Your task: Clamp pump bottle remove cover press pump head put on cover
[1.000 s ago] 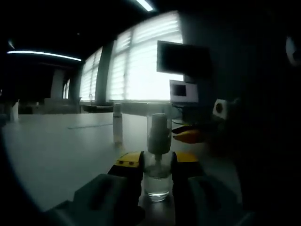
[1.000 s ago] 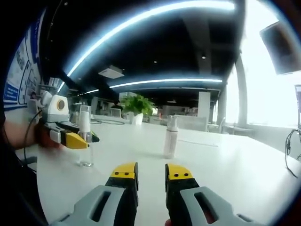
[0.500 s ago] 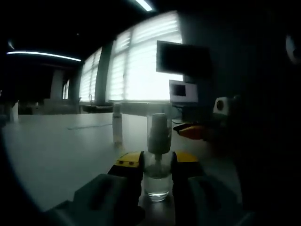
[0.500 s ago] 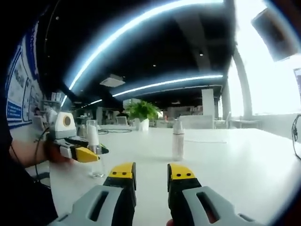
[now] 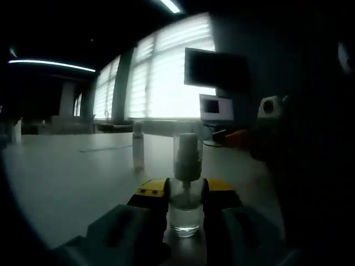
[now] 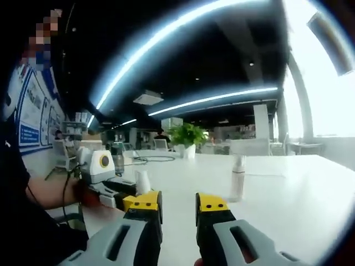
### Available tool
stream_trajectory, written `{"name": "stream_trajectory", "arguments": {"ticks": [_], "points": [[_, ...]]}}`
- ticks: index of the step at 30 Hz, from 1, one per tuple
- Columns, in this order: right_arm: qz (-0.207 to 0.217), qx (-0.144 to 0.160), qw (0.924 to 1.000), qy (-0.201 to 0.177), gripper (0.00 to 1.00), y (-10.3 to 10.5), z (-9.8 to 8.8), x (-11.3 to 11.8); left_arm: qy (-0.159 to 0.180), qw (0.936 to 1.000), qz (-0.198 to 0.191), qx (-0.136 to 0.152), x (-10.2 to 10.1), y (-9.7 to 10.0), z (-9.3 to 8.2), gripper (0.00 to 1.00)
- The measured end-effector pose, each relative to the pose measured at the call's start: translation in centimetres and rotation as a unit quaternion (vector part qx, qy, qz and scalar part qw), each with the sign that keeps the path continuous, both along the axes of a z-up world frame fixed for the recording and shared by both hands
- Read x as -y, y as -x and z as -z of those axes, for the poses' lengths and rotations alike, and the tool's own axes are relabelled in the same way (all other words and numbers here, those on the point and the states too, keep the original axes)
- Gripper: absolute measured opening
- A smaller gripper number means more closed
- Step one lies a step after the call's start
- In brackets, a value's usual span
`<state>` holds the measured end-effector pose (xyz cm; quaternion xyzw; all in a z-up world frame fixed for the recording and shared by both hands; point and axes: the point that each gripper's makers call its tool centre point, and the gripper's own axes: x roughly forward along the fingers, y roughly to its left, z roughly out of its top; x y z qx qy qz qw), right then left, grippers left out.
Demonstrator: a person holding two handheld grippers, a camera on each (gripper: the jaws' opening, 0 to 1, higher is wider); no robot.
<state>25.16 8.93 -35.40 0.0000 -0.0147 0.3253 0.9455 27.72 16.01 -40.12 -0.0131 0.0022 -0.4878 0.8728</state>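
A small clear pump bottle point(image 5: 186, 213) with a clear cover point(image 5: 187, 152) over its pump head stands upright on the white table point(image 5: 72, 177). My left gripper point(image 5: 186, 191) is shut on the bottle's body, a yellow-tipped jaw on each side. In the right gripper view the bottle's cover point(image 6: 143, 182) shows at the left, held by the left gripper point(image 6: 125, 188) in a person's hand. My right gripper point(image 6: 177, 205) hovers to the right of it, open, with nothing between its fingers. In the left gripper view the right gripper point(image 5: 233, 136) appears dimly at the right, above the table.
A second, slim white bottle point(image 5: 137, 147) point(image 6: 237, 178) stands alone further out on the table. A potted plant point(image 6: 188, 138) sits at the far end. A monitor point(image 5: 213, 69) and bright windows are behind the table.
The right gripper has risen and drawn back to the right in the left gripper view. The right gripper view has swung so the held bottle lies nearer its jaws. The left gripper holds still.
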Motion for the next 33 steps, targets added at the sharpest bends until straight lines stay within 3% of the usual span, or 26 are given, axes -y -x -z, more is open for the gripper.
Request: {"name": "stream_trajectory", "arguments": {"ticks": [13, 19, 33], "points": [[-0.026, 0.023, 0.9993, 0.014, 0.17, 0.7, -1.3, -3.3, 0.000, 1.0000, 0.002, 0.000, -0.3, -0.4, 0.2, 0.15], [-0.035, 0.005, 0.9994, -0.004, 0.18, 0.5, -1.2, -4.1, 0.000, 1.0000, 0.002, 0.000, -0.2, -0.3, 0.1, 0.15], [-0.041, -0.003, 0.9991, 0.007, 0.18, -0.2, -0.7, -5.7, -0.002, 1.0000, 0.003, 0.001, -0.1, -0.2, 0.2, 0.15]]}}
